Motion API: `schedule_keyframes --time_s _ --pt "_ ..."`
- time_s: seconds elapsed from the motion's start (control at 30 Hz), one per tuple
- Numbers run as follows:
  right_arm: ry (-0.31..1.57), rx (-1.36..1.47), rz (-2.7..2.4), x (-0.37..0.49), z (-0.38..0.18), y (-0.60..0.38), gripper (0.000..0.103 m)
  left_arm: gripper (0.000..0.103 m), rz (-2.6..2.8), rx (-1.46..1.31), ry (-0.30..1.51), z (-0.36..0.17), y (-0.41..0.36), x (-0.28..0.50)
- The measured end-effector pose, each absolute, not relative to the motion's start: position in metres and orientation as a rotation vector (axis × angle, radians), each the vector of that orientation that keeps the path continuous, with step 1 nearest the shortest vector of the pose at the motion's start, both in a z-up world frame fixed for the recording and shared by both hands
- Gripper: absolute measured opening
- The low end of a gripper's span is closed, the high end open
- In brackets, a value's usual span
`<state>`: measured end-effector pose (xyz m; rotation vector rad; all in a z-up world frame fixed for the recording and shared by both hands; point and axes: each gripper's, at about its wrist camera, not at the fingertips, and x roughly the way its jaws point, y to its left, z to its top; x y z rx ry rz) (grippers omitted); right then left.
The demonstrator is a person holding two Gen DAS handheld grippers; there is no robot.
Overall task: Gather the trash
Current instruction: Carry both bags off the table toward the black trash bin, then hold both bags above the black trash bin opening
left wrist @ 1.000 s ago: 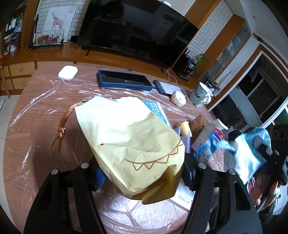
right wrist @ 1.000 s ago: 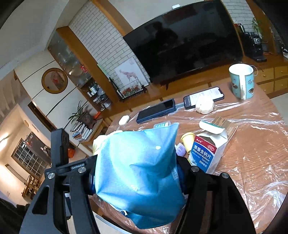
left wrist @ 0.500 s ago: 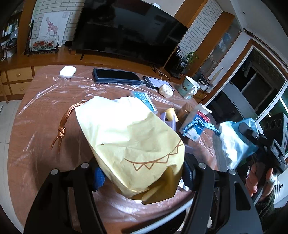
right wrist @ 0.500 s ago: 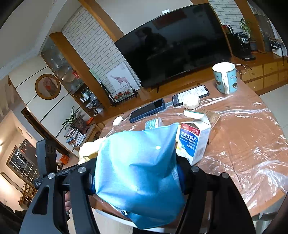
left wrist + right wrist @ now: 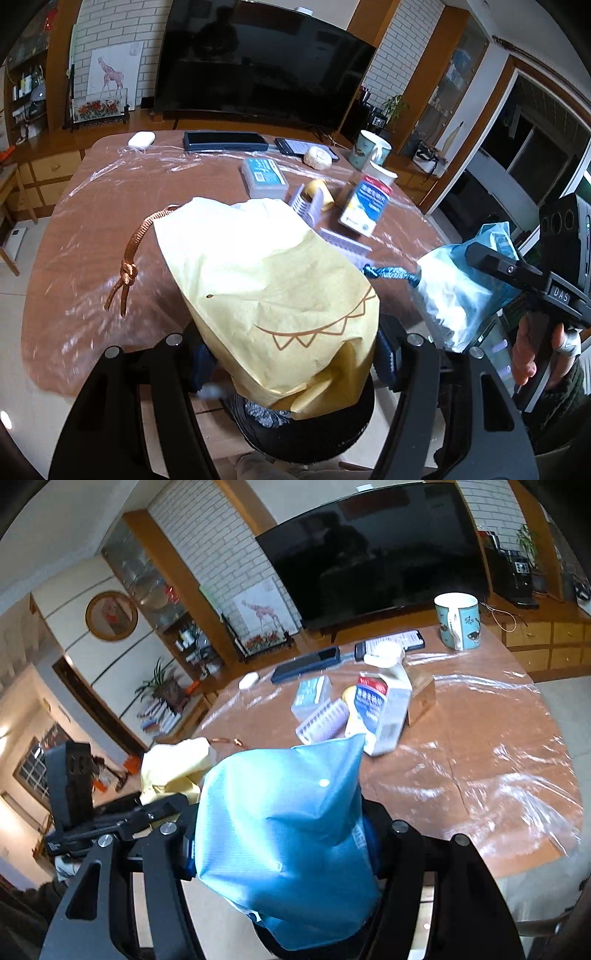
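Jaws of the left gripper (image 5: 291,354) clench a yellow bag (image 5: 266,291); the right gripper's (image 5: 280,849) clench a blue bag (image 5: 284,845). Both bags hang off the desk (image 5: 461,738) edge, at 6 o'clock from the carton (image 5: 380,716).

Left tool (image 5: 291,354) gripping yellow bag (image 5: 273,288), black bin (image 5: 314,439) below

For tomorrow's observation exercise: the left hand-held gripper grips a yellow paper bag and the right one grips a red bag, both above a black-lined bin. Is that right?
Not quite. The right hand-held gripper grips a blue bag, not a red one, as the right wrist view shows. The rest stands: the left hand-held gripper grips the yellow paper bag, above the black-lined bin.
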<state>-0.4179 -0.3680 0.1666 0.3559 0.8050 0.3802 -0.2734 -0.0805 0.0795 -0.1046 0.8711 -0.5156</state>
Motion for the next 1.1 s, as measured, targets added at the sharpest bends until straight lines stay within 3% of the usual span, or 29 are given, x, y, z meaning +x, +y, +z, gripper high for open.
schedule_keyframes --time_s 1.1 --pt "0.922 0.214 0.397 -0.484 0.132 -0.375 0.063 0.067 -0.603 -0.008 1.017 0.039 -0.125 -0.375"
